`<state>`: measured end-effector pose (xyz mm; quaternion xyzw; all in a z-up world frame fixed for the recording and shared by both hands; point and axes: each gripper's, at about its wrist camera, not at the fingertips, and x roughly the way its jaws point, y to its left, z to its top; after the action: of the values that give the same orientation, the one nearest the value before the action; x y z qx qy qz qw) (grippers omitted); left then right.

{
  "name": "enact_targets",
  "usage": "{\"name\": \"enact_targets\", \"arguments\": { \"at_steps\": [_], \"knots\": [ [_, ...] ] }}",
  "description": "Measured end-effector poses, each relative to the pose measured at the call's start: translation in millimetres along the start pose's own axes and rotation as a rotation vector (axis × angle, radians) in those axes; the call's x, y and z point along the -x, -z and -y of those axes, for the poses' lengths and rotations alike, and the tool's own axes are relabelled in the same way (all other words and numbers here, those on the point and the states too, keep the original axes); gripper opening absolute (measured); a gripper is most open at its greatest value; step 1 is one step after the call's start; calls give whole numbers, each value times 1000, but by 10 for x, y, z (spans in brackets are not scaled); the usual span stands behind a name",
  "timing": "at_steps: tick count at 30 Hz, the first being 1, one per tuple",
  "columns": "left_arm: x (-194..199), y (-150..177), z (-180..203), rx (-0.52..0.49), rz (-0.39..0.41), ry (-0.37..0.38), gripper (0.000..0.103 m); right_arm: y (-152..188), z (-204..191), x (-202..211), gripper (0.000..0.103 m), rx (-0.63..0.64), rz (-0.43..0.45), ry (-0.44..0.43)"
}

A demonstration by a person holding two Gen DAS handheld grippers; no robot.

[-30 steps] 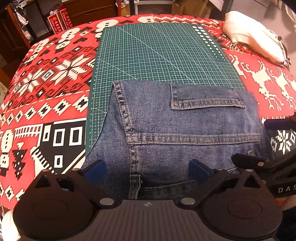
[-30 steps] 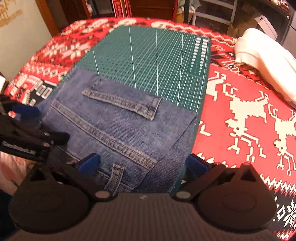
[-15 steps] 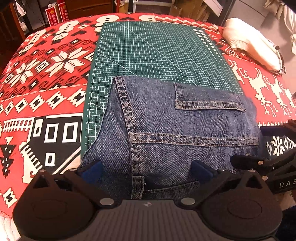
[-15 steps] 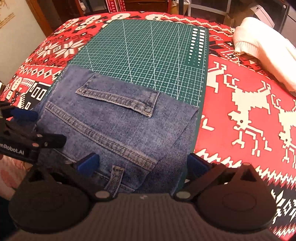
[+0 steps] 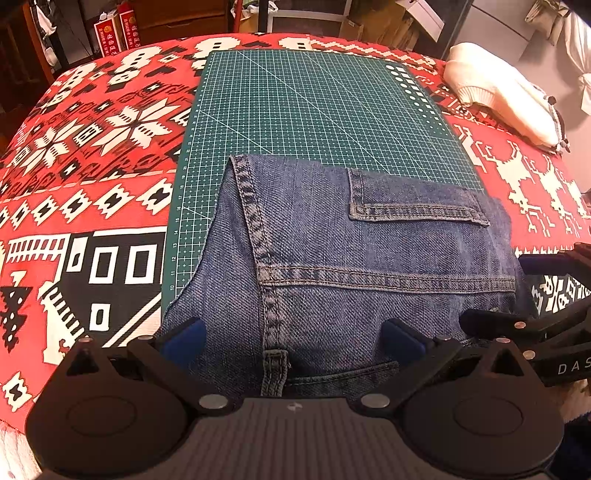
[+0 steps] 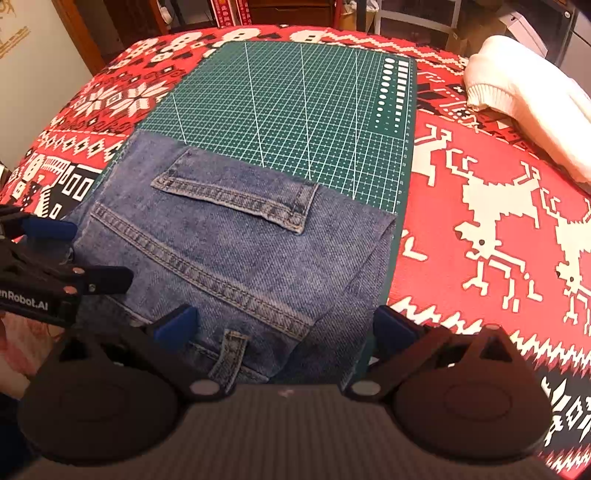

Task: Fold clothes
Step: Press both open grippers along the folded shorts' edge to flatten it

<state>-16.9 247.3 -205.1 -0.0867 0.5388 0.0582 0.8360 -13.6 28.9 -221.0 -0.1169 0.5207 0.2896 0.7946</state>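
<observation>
jaws of both grippers spread wide over folded jeans [image 5: 369, 266]

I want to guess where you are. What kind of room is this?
Probably a lived-in room at home: a patterned blanket under a cutting mat, jeans being folded, and cluttered shelves behind.

Both views sit low at the near edge of the bench covered in a red, white and black patterned cloth [image 5: 110, 177], looking forward and down along their own black fingers with blue pads. The left wrist camera stands close over the folded blue denim jeans [image 5: 369, 266]; the right wrist camera views them from further right. Both share the jeans, the dark green gridded cutting mat [image 6: 295, 110] and the cream knitted garment [image 5: 498, 96] at far right.
</observation>
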Motion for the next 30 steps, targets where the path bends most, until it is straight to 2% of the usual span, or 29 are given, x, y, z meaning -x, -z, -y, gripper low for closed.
{"name": "enact_targets", "arguments": {
  "at_steps": [5,12,22,30],
  "knots": [
    [10,30,10,10,17,-8,103,72,8,26,103,-6,48,-1],
    [24,69,31,12,50,-20,103,107,-14,36,103,-9,68,7],
    [35,101,31,27,79,-18,103,258,3,61,103,-35,166,12],
    [41,141,-6,-1,114,9,103,338,0,69,103,-46,210,13]
  ]
}}
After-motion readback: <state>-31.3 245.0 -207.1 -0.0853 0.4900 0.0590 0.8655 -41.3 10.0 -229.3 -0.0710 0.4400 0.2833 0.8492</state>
